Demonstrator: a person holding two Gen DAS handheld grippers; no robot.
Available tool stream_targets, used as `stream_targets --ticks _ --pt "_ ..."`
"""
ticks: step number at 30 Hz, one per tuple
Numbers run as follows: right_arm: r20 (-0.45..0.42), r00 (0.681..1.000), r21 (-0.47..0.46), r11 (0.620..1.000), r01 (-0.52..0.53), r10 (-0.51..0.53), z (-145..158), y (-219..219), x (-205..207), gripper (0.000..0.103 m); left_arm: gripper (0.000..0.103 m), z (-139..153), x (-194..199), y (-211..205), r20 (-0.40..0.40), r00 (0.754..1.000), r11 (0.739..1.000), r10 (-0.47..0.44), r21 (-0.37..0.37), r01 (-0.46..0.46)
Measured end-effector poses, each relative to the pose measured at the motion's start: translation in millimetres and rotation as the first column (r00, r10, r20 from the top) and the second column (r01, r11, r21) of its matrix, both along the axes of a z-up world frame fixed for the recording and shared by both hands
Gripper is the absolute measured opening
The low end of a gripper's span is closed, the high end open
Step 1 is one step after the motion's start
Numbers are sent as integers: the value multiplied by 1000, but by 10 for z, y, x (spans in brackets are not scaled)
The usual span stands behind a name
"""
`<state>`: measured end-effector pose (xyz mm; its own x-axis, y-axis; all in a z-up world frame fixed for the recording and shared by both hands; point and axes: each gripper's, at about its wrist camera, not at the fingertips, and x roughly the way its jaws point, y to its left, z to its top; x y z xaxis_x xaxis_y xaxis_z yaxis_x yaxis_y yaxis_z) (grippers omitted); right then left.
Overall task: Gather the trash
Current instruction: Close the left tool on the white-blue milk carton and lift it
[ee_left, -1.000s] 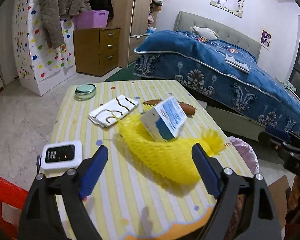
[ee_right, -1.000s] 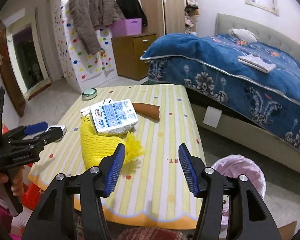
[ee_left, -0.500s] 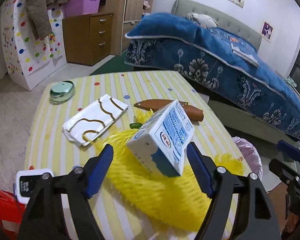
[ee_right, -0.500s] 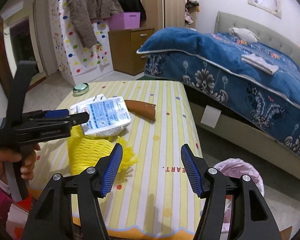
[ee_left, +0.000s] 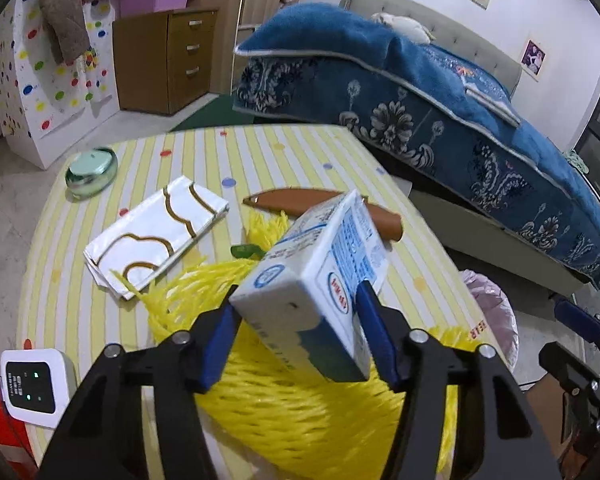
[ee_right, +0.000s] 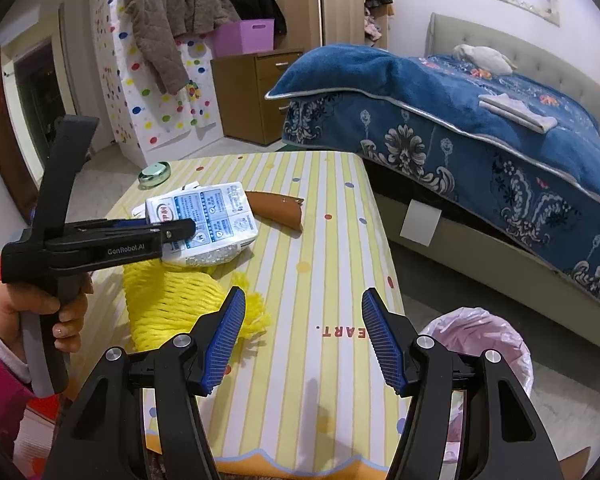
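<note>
A white and blue milk carton (ee_left: 320,272) lies tilted on a yellow foam net (ee_left: 300,412) on the striped table (ee_left: 284,152). My left gripper (ee_left: 296,300) has the carton between its blue pads, both touching its sides, and its jaws are closing. From the right wrist view, the left gripper (ee_right: 180,228), held by a hand, reaches over the carton (ee_right: 216,216) and the net (ee_right: 168,296). My right gripper (ee_right: 304,320) hangs open over the table's near edge with nothing in it.
A brown sheath-like piece (ee_left: 320,200), a white patterned packet (ee_left: 152,236), a green tin (ee_left: 92,166) and a white device (ee_left: 32,388) lie on the table. A bin with a pink liner (ee_right: 480,340) stands on the floor right of the table. A blue bed (ee_right: 480,128) lies beyond.
My left gripper moved forward and down over the net until the carton came between its fingers, and its jaws narrowed onto it. The right gripper barely moved.
</note>
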<state>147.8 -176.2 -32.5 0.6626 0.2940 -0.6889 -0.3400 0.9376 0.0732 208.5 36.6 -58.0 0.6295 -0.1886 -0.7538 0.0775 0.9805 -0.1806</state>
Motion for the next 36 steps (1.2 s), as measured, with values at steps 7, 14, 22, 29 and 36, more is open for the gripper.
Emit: stream_targets --ticks 7,14,22,29,36 --pt "30 999 14 1000 11 -12 97 -52 -122 61 43 402 -277 -29 169 986 1000 18 10 -20" --pt "53 999 13 1000 -6 5 200 -13 -236 61 43 829 -608 88 273 960 999 52 -3 -53" --pt "34 997 14 998 -64 63 190 173 -324 61 43 981 -1078 370 288 951 990 117 39 -133" --pt "20 984 -18 984 -176 176 140 602 -430 61 43 749 -1456 765 234 949 971 211 64 -231" --pt "10 953 -75 951 -301 303 64 1162 -505 49 43 587 -1589 878 206 954 970 218 60 -234"
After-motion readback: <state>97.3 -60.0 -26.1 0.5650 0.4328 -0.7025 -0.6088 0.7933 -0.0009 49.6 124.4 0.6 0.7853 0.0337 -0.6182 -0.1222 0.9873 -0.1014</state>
